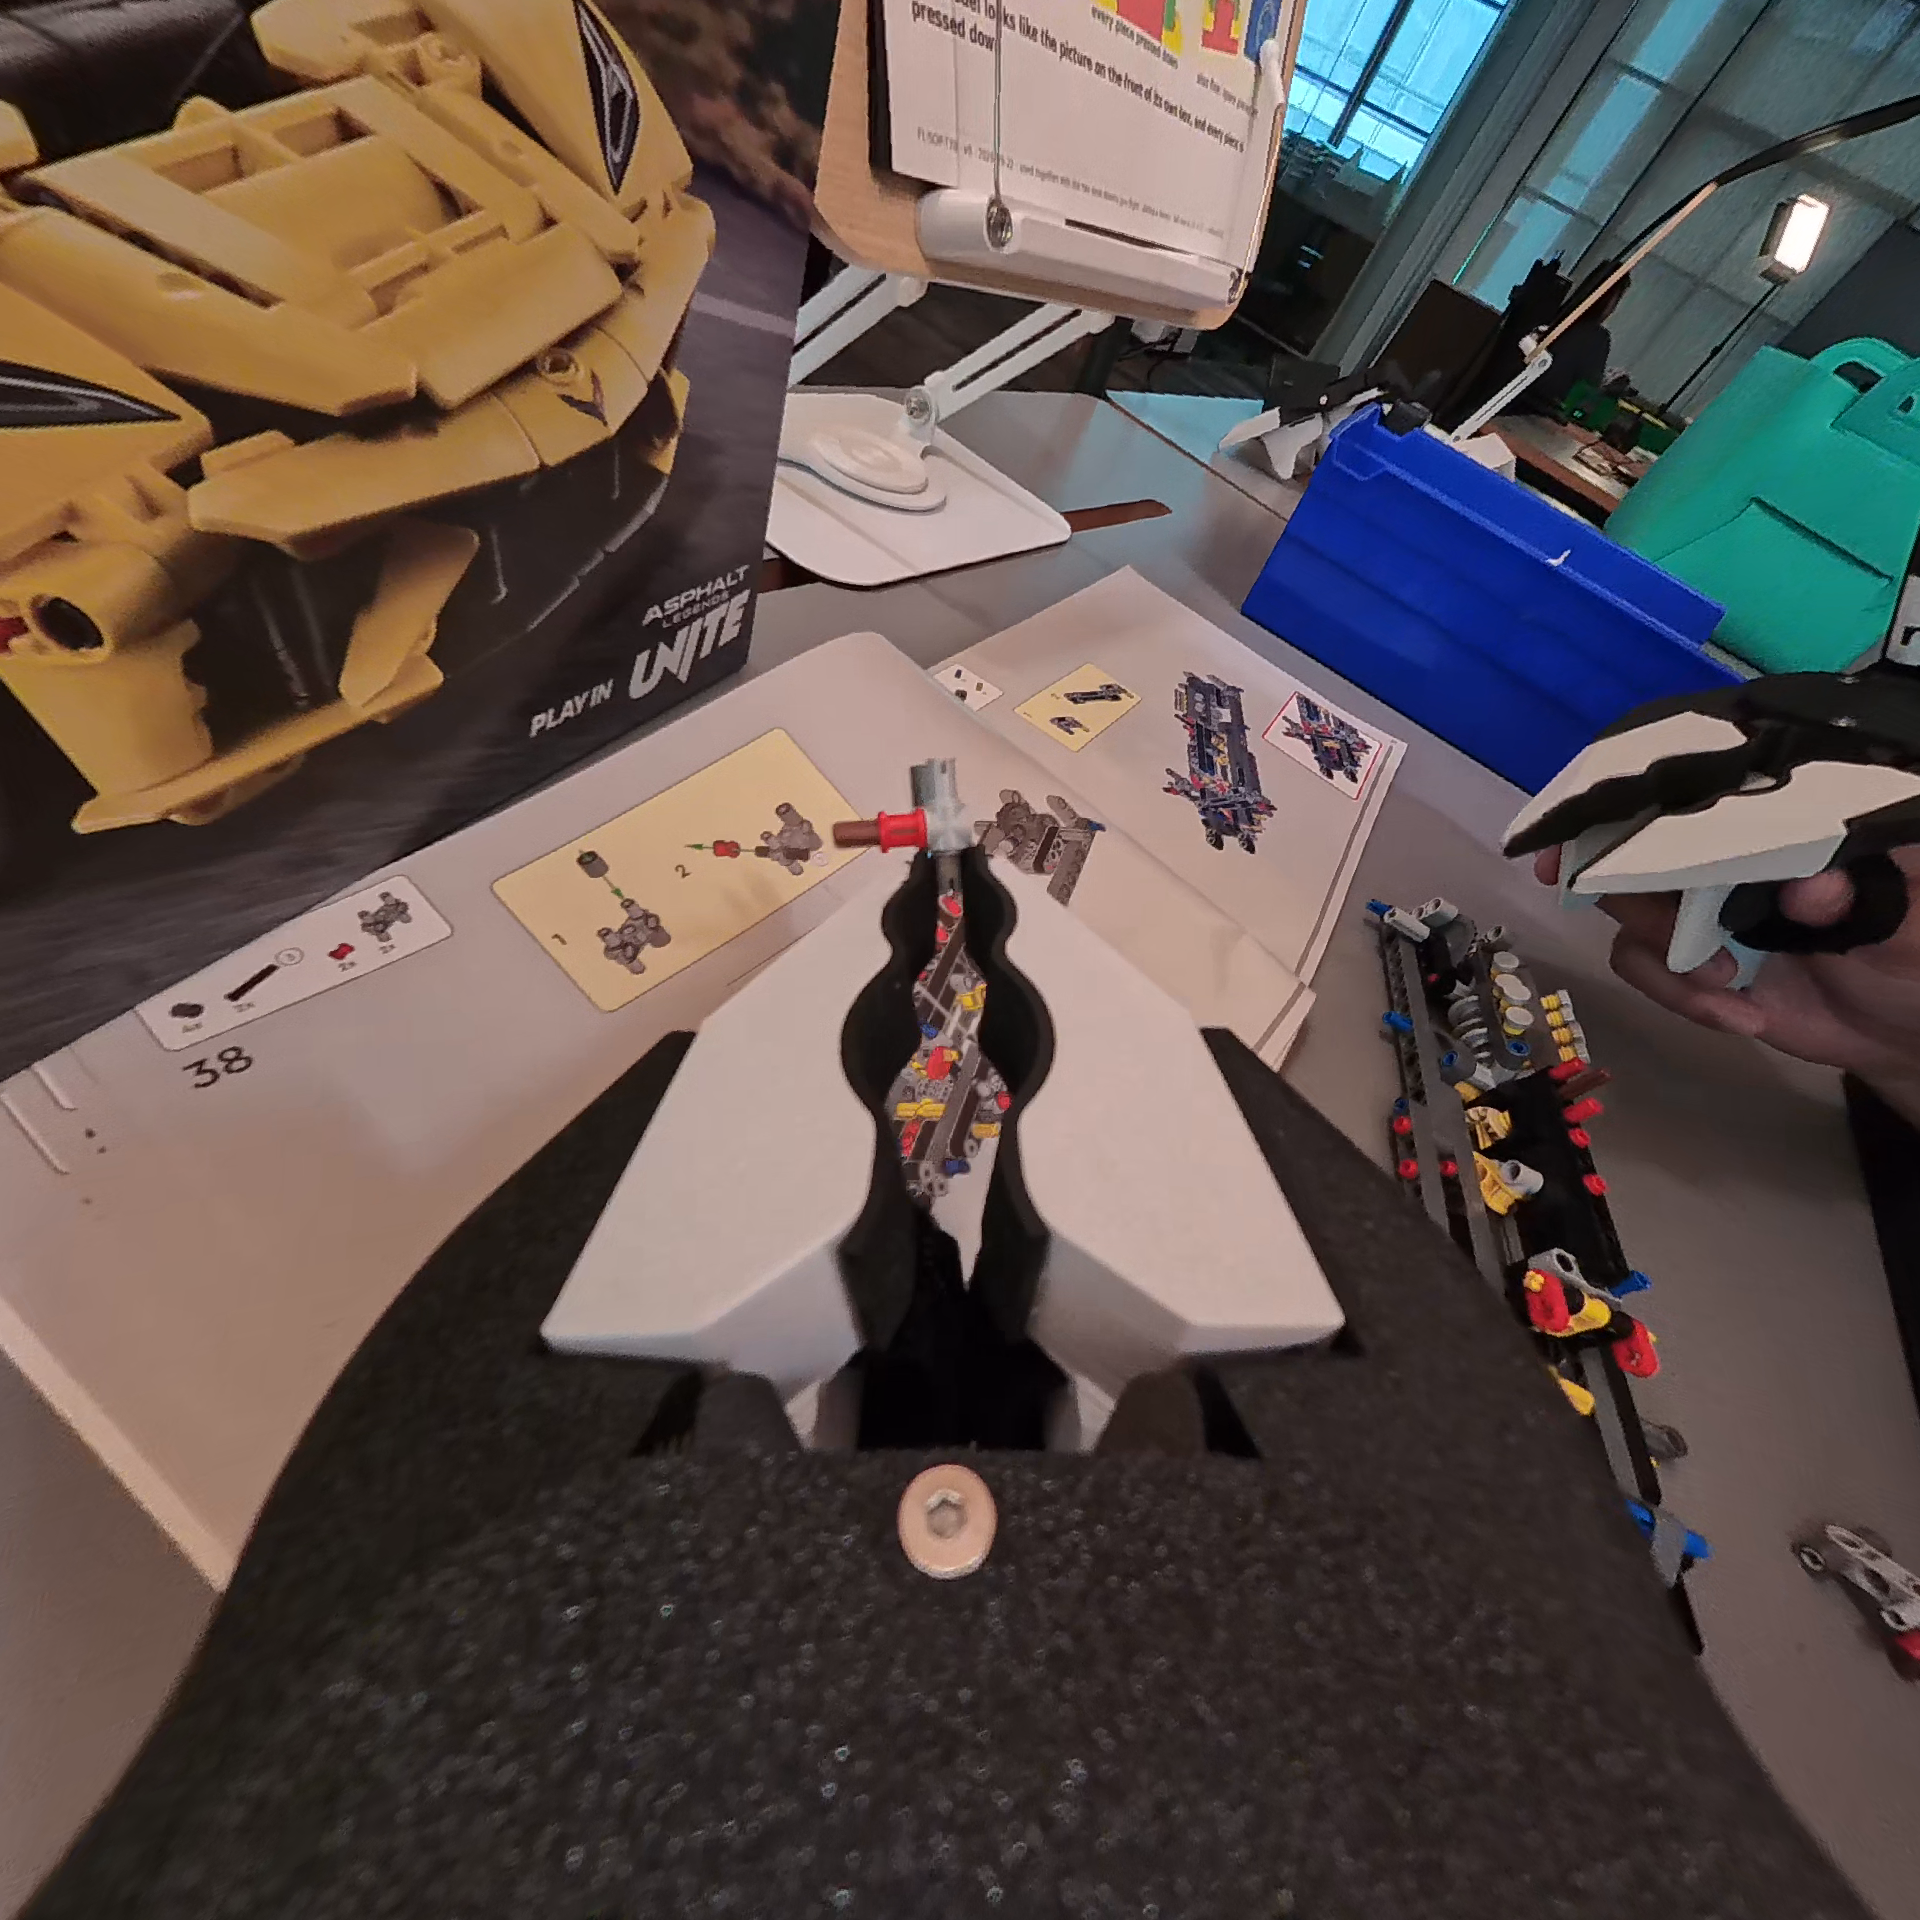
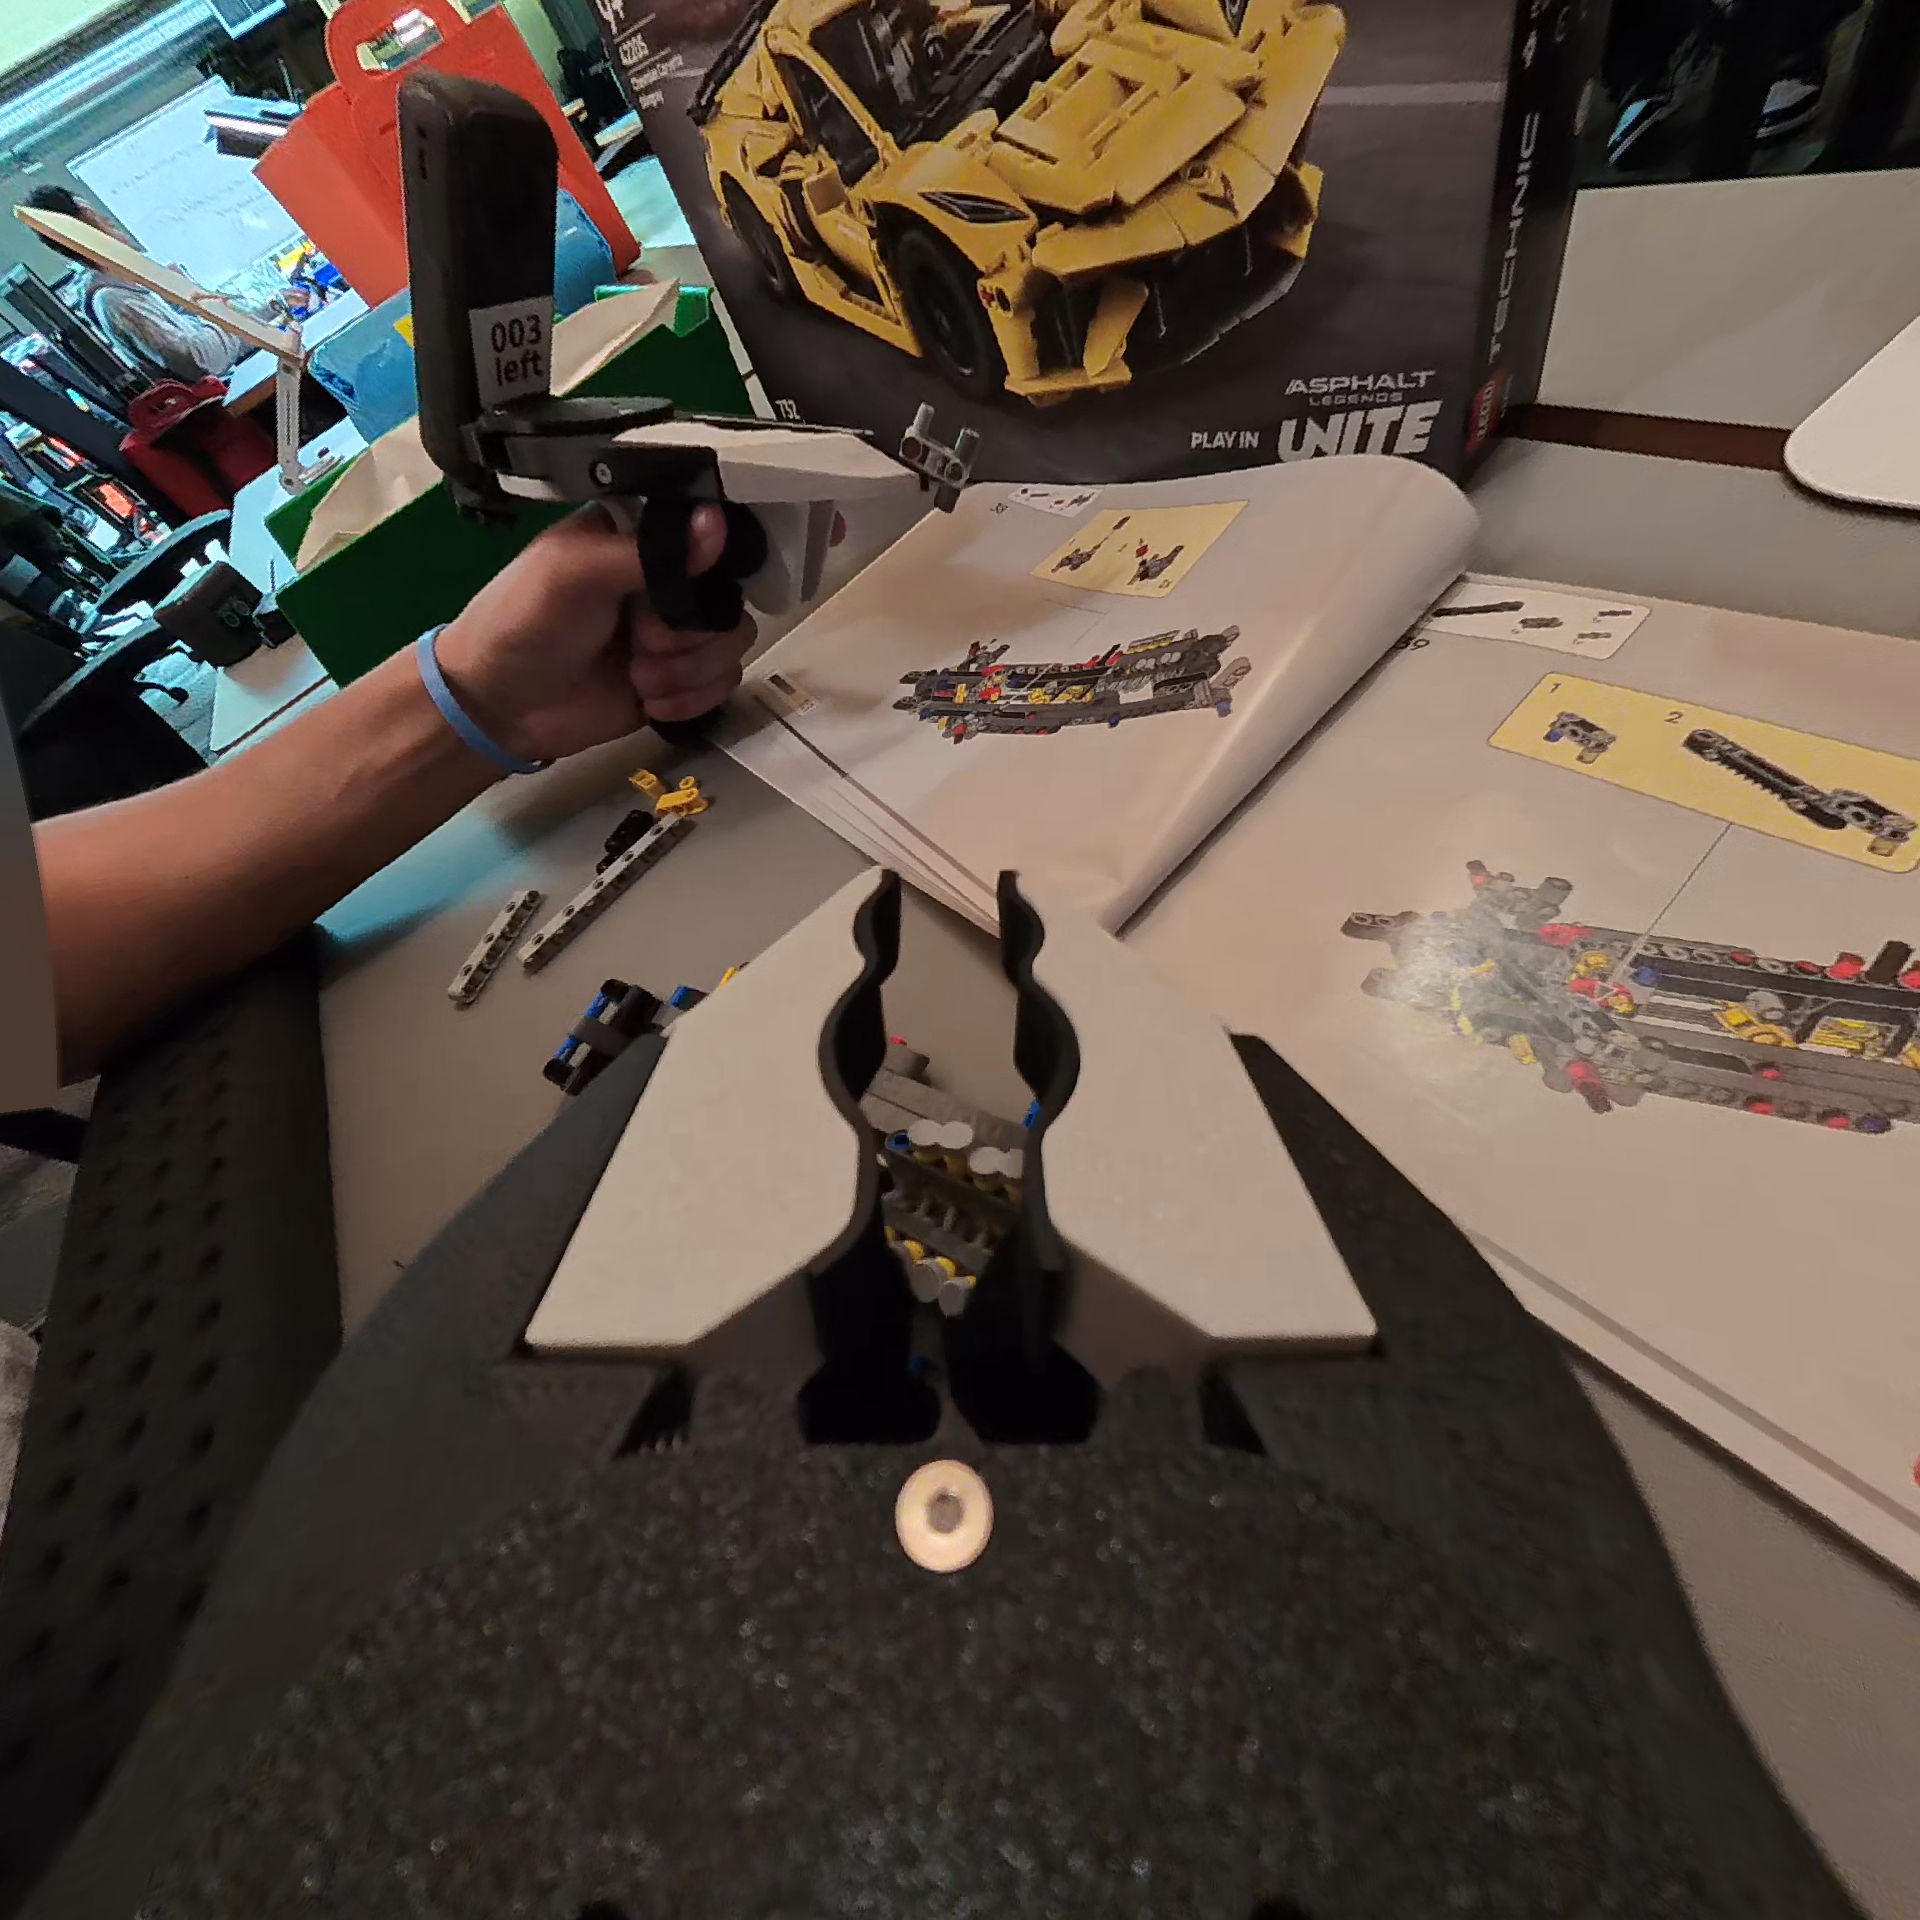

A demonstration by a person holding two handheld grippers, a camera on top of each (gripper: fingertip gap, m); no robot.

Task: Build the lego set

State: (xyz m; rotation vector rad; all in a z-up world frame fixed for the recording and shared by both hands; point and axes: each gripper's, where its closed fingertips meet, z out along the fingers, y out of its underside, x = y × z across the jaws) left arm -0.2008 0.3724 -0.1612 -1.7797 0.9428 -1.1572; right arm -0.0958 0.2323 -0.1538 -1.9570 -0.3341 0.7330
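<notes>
My left gripper (image 1: pixel 948 868) is shut on a small grey connector (image 1: pixel 938 805) with a red bush and a brown axle sticking out to its left. It holds the piece in the air above the open instruction booklet (image 1: pixel 665 862). The right wrist view shows that gripper (image 2: pixel 920 473) and its grey piece (image 2: pixel 940 449) at upper left, held by a hand. My right gripper (image 2: pixel 943 894) is open and empty, hovering over the long partly built chassis (image 2: pixel 940 1174), which shows between its fingers. The chassis (image 1: pixel 1507 1122) lies on the table at right, under the right gripper (image 1: pixel 1548 847).
The set's box (image 1: pixel 364 416) with a yellow car on it stands behind the booklet. Loose grey beams (image 2: pixel 603 904) and small parts (image 2: pixel 608 1023) lie on the table at left. A blue bin (image 1: pixel 1455 592), a teal bag (image 1: pixel 1787 520) and a white document stand (image 1: pixel 914 488) are at the back. About 20 centimeters separates my left fingertips from my right.
</notes>
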